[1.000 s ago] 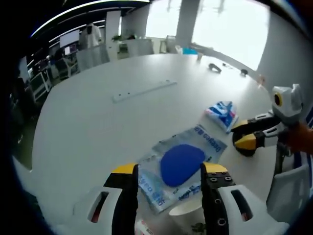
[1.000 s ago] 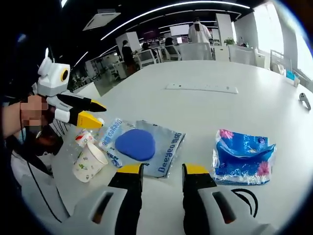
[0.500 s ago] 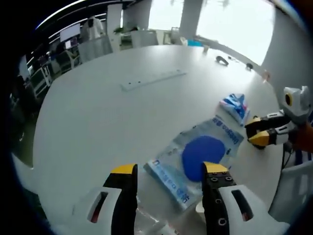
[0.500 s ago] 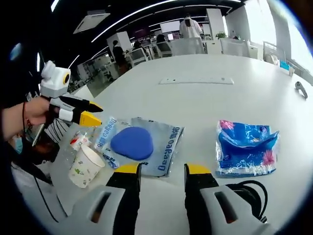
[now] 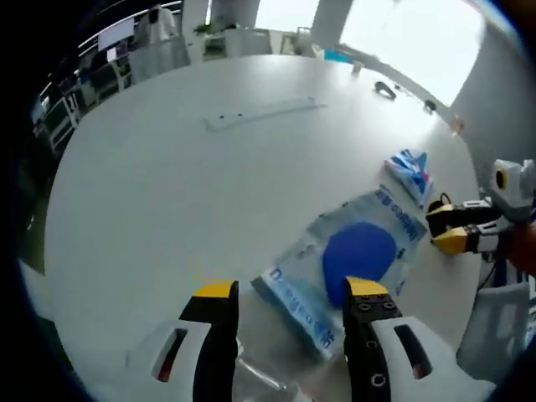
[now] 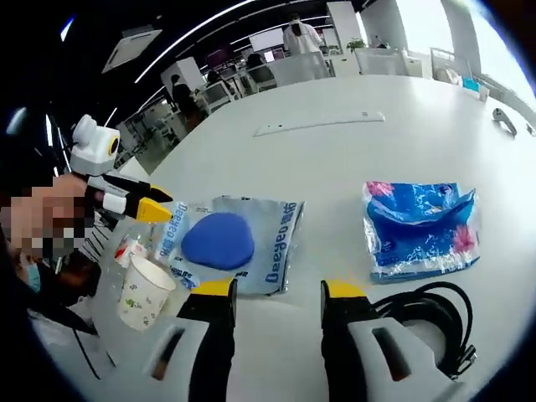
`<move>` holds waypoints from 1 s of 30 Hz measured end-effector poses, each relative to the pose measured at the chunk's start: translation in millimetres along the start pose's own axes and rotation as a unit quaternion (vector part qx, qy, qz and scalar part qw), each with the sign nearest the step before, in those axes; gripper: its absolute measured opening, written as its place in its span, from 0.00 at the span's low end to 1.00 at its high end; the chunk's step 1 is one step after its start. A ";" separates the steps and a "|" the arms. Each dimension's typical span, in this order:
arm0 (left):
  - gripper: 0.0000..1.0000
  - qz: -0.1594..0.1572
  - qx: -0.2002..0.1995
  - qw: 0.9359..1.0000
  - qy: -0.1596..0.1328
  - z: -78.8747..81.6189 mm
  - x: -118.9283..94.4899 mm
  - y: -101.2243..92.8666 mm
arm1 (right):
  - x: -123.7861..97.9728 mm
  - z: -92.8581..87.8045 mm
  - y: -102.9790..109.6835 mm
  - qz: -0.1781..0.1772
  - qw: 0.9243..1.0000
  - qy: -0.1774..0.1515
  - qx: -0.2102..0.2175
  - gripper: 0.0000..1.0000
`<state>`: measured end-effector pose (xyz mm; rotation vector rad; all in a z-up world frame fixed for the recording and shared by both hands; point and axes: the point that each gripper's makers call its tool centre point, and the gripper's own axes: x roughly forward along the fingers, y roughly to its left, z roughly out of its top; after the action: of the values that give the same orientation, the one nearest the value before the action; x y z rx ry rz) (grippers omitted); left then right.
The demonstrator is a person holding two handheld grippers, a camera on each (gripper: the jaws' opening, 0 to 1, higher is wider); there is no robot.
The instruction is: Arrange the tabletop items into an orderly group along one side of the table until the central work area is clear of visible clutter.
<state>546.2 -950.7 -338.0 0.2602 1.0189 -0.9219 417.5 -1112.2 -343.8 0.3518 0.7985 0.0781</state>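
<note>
Daylight floods in from large windows point(image 5: 402, 33) at the far side, blowing them out to plain white and laying a pale glare across the white surface point(image 5: 167, 201). Ceiling strip lights point(image 6: 209, 21) glow over a dimmer office background. Shadows are soft and faint. Fisheye bending curves every edge, and both views are slightly soft, blurrier toward the rim
</note>
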 end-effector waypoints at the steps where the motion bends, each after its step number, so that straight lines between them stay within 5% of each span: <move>1: 0.47 0.000 -0.001 1.000 0.003 -0.6 0.4 0.6 | 0.4 -0.2 0.3 0.000 1.000 -0.001 0.006 0.39; 30: 0.32 0.002 -0.027 0.998 0.055 -15.9 18.6 2.6 | 20.9 -8.0 1.6 0.009 0.996 0.005 0.086 0.12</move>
<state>542.1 -949.8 -362.3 0.2689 1.1436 -0.8830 426.5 -1104.3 -362.8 0.5213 0.8144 0.0274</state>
